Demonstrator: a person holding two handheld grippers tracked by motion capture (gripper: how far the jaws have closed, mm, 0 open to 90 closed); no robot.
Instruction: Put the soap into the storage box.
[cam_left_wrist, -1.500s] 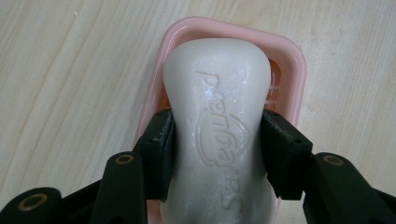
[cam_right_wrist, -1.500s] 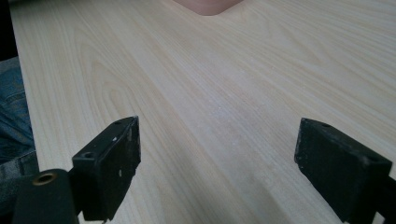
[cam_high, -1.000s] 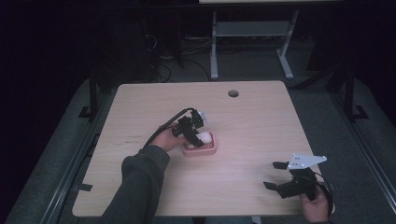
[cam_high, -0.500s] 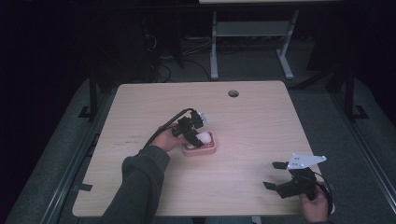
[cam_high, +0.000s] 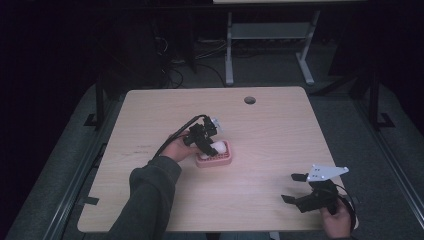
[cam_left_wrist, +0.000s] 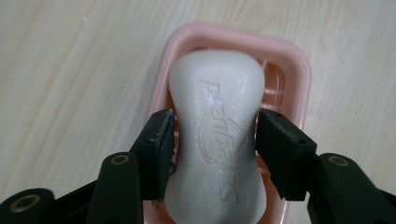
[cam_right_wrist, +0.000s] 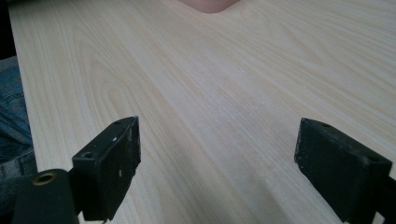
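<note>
The left gripper's (cam_left_wrist: 212, 140) black fingers (cam_left_wrist: 156, 149) are clamped on the waist of a white soap bar (cam_left_wrist: 217, 121), one pad pressed to each of its narrowed sides, with the embossed lettering on the bar's top face showing between them. The bar lies lengthwise in a pink soap dish (cam_left_wrist: 299, 84), whose rim curves round the bar's far end, and part of the dish's ribbed floor shows beside the bar. In the high view the left gripper (cam_high: 209, 145) reaches down over the dish (cam_high: 222, 159), which sits on the pale wood bench (cam_high: 270, 130) a little left of its middle, well clear of every edge; the hand (cam_high: 175, 148) holding the gripper lies just left of the dish, a dark sleeve (cam_high: 147, 195) runs back to the near edge, and a black cable (cam_high: 175, 134) loops from the gripper over the wrist. The right gripper's (cam_right_wrist: 217, 158) fingers (cam_right_wrist: 112, 163) stand wide apart with bare bench between them, and a pink corner of the dish (cam_right_wrist: 208, 5) shows at the top edge of that view. From above, the right gripper (cam_high: 300, 192) sits near the bench's near right corner, its grey three-cornered plate (cam_high: 325, 172) on top, well apart from the dish. A round hole (cam_high: 249, 100) lies close to the bench's far edge.
</note>
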